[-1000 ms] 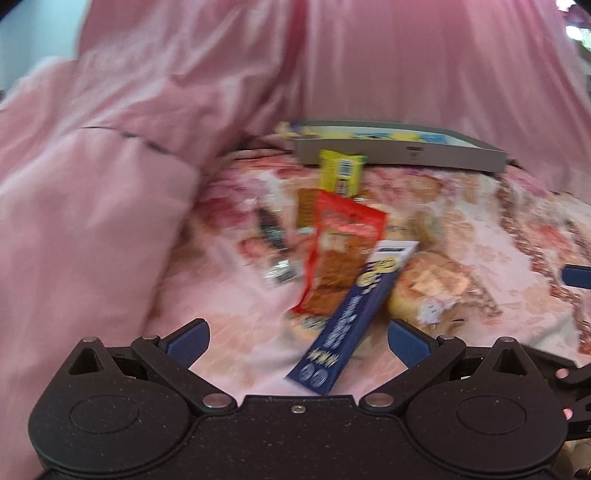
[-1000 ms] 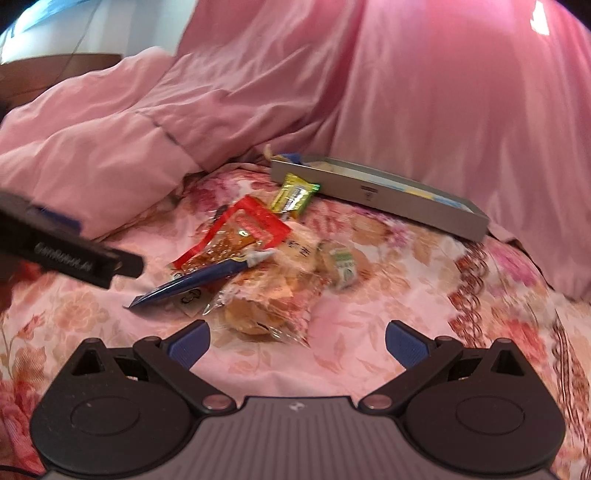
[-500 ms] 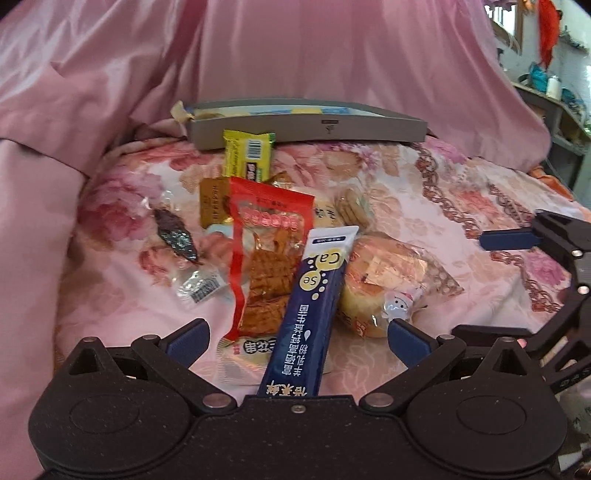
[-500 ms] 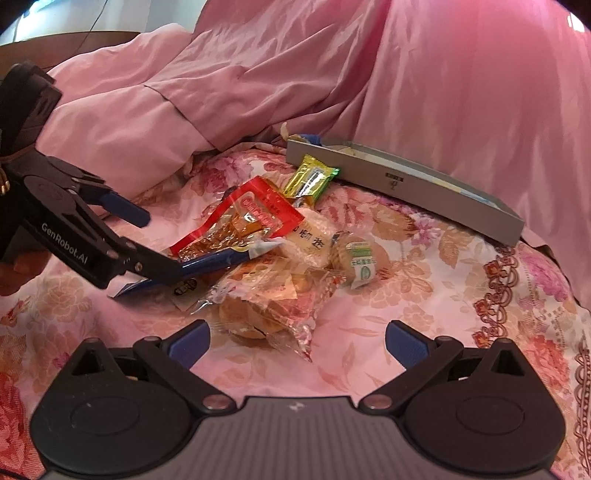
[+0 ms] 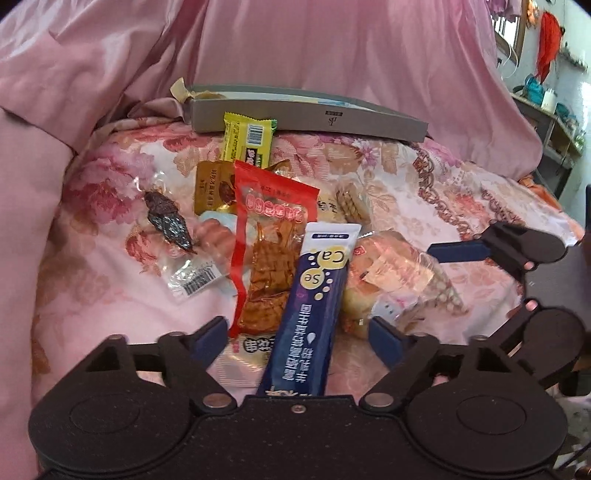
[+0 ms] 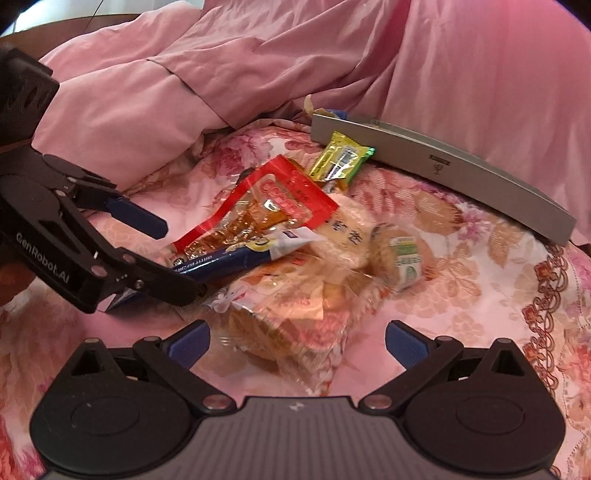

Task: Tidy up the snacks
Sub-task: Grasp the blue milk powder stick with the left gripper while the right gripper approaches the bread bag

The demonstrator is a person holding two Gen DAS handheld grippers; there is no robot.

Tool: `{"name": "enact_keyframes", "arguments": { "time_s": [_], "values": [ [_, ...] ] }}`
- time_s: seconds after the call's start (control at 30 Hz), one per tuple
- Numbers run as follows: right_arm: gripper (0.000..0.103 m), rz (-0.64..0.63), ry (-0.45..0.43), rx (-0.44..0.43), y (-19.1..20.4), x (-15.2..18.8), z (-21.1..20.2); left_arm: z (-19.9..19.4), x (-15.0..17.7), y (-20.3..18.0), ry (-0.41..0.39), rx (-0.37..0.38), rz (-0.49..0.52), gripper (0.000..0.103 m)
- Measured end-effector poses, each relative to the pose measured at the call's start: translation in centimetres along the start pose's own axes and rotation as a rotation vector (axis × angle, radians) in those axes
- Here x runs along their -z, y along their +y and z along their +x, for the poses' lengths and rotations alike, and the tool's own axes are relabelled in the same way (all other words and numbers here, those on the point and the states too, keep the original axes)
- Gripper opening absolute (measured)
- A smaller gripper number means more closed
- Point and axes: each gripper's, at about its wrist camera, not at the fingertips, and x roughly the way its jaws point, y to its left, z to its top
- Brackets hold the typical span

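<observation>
Left gripper (image 5: 297, 334) jaws closing around a dark blue stick pack (image 5: 314, 317) marked "Ca" and "Se", pads not yet pressing it, "GenRobot.AI" on its arm, right gripper (image 6: 297, 341) spread over a clear bread bag (image 6: 288, 314), red snack pouch (image 5: 271, 236), yellow bar (image 5: 247, 138), grey box (image 5: 306, 120) on floral bedspread (image 5: 424, 177).

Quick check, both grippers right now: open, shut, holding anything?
Left gripper: closing around the blue sachet, pads not yet pressing.
Right gripper: open, holding nothing.

My cameras see soft pink daylight; a bright window (image 5: 517, 22) glares top right, fisheye edges bend, wrappers glint, slight blur.
</observation>
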Motion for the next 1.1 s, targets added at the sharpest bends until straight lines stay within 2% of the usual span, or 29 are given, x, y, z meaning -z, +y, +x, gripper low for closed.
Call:
{"name": "enact_keyframes", "arguments": {
  "time_s": [0.1, 0.23, 0.37, 0.5, 0.67, 0.83, 0.97, 1.1],
  "values": [
    [0.103, -0.015, 0.004, 0.013, 0.6, -0.2, 0.2, 0.2, 0.0, 0.4, 0.017, 0.036, -0.025, 0.069],
    [0.103, -0.007, 0.01, 0.001, 0.8, 0.1, -0.2, 0.9, 0.0, 0.7, 0.061, 0.037, -0.044, 0.046],
    [0.103, -0.019, 0.018, 0.022, 0.7, -0.1, 0.2, 1.1, 0.0, 0.7, 0.076, 0.029, -0.055, 0.044],
    [0.103, 0.01, 0.013, -0.001, 0.4, -0.4, 1.0, 1.2, -0.2, 0.6, 0.087, 0.014, -0.062, 0.045],
    [0.103, -0.078, 0.008, 0.015, 0.6, -0.7, 1.8, 1.3, -0.1, 0.6, 0.093, 0.005, -0.065, 0.044],
    [0.103, -0.05, 0.051, -0.031, -0.4, -0.6, 2.4, 1.3, 0.1, 0.4, 0.095, -0.01, -0.097, 0.038],
    [0.103, 0.009, 0.046, -0.024, -0.7, -0.2, 2.9, 1.0, 0.2, 0.2, 0.095, -0.033, -0.133, 0.036],
    [0.093, 0.053, 0.046, -0.024, -1.0, 0.1, 2.3, 0.7, 0.4, 0.0, 0.101, -0.065, -0.173, 0.035]
  ]
}}
